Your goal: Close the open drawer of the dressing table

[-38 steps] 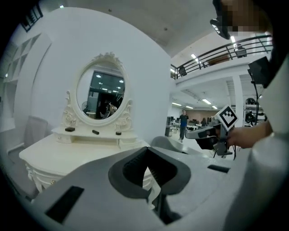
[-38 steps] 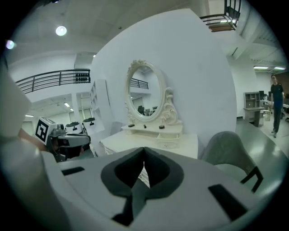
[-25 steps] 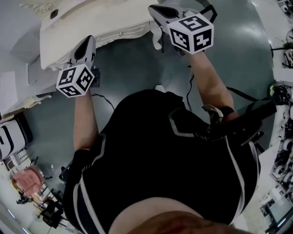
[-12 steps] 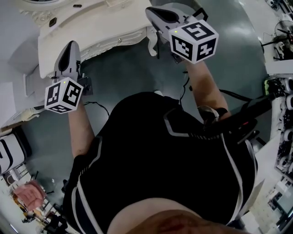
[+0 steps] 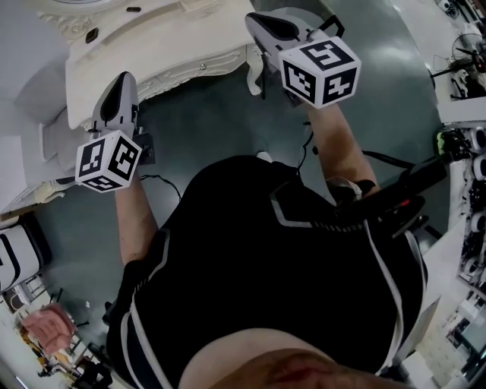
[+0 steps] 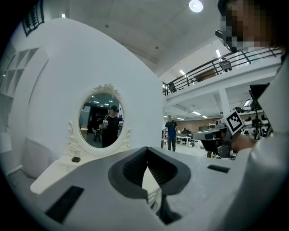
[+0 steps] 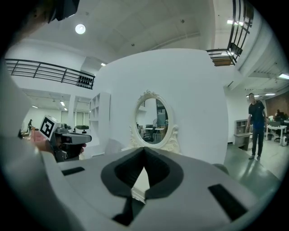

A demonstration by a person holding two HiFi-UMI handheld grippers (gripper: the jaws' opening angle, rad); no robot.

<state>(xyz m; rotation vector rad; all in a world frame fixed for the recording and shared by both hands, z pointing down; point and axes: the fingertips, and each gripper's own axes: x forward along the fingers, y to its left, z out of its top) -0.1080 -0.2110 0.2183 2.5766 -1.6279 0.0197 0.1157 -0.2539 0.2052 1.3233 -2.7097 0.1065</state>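
The left gripper (image 5: 124, 78) (image 6: 146, 151) has its jaws closed tip to tip with nothing between them. Only the small gap below the tips stays clear, and a strip of carved white edge shows through it. In the head view its tip lies over the front left corner of the dressing table (image 5: 152, 45); whether it touches the wood I cannot tell. Ahead of this gripper and a little to its left stands the oval mirror (image 6: 103, 119), which reflects the person with both grippers raised. A small dark thing (image 6: 76, 159) lies on the white counter (image 6: 54, 171) just below the mirror.

The drawer (image 5: 194, 71), marked by its small knob, sits in the table's scalloped front. It is ahead of the left gripper and to its right, and to the left of the right gripper. I cannot tell how far it stands out from the front.

The right gripper (image 5: 253, 17) (image 7: 144, 151) is likewise closed and holds nothing. Its tip is near the front right corner of the table, and the mirror (image 7: 151, 118) is almost straight ahead of it. Farther to its right a bystander (image 7: 256, 124) stands on the grey floor (image 5: 220, 114).
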